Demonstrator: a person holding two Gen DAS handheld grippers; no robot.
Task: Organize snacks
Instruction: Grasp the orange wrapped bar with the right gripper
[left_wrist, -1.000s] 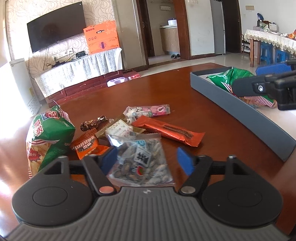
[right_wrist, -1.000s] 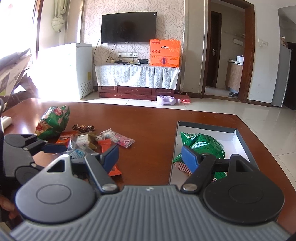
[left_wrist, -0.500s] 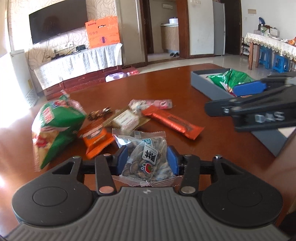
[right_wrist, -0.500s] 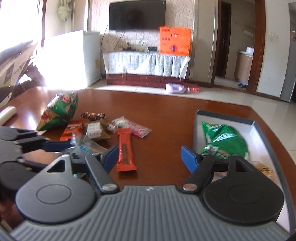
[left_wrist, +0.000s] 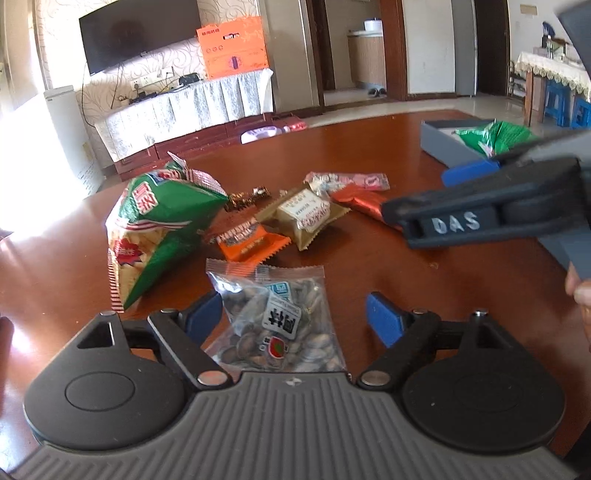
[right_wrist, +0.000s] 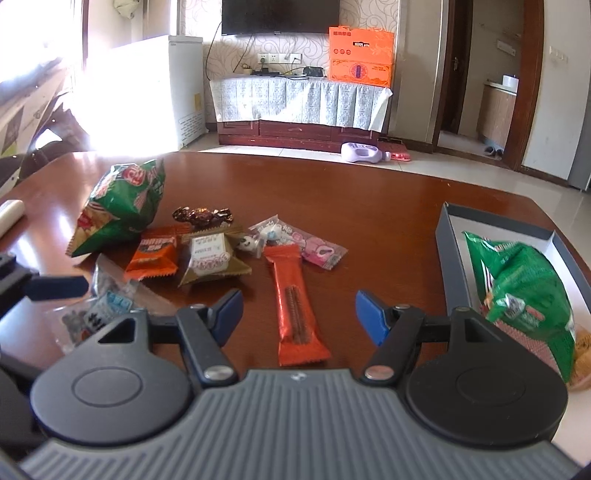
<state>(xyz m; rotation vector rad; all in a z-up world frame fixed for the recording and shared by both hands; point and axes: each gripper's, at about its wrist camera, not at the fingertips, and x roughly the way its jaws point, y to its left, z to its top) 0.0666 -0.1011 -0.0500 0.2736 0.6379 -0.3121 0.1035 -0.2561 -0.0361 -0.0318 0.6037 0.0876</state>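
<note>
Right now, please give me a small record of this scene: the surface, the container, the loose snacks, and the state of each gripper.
surface: brown wooden table
container: grey box, holding a green chip bag
loose snacks: second green bag, orange packet, long red-orange bar, pink candy pack, clear seed packet
left gripper: jaws opening; seed packet between them, not pressed
right gripper: jaws closing; bar between them, not yet touched
</note>
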